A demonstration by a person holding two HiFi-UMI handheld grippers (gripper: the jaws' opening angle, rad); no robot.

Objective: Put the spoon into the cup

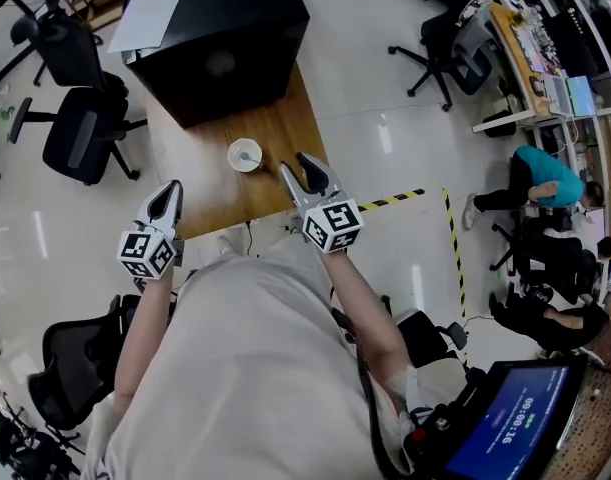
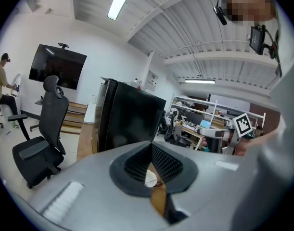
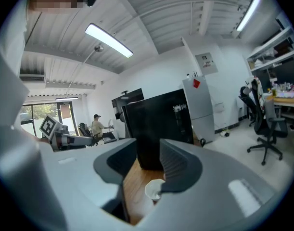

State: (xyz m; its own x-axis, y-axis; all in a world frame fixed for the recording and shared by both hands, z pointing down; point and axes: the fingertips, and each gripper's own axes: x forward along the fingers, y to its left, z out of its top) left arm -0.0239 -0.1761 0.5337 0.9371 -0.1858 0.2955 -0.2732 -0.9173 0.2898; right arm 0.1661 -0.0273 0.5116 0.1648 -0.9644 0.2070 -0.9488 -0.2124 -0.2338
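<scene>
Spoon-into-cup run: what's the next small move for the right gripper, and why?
Probably ease the right gripper back from the table and stop. Its jaws stand apart with nothing between them, no spoon shows on the wood, and something slim seems to lie in the cup, though too small to confirm.

A blue screen (image 1: 512,420) shows the timer 00:00:16.

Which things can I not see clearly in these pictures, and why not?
Spoon: in head view the cup is too small to show whether a spoon is inside.
Cup, right gripper view: the right gripper covers part of it with one jaw.
Cup, left gripper view: the left gripper leaves only a sliver visible.
</scene>
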